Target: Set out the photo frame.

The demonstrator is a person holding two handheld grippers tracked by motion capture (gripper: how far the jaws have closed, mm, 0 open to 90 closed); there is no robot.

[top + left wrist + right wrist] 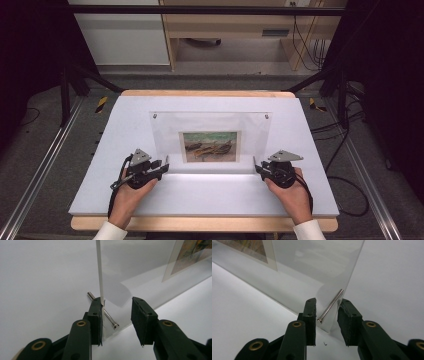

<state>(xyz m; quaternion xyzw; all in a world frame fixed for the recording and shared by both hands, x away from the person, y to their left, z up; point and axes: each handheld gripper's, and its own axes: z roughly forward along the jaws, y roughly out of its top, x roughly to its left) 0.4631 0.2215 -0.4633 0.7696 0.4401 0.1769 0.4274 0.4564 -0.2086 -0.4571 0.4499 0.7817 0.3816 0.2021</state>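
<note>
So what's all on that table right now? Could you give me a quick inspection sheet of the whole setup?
Surface: white board on a wooden table.
Job's things: clear acrylic frame standing upright, holding a boat picture; metal pins through its lower corners.
Clutter: nothing seen.
Grippers: left gripper and right gripper, jaws open, at the frame's lower corners, each astride a pin.
Cables: black leads from both grippers; more cables on the floor.
Surroundings: dark metal rig, wooden furniture behind.

My black-jawed grippers point(166, 165) with brass-coloured rivets sit by a clear acrylic frame point(210, 137) holding a muted green, brown and ochre picture point(210, 146), silver pins point(330, 306), on a white tabletop point(210, 192).
</note>
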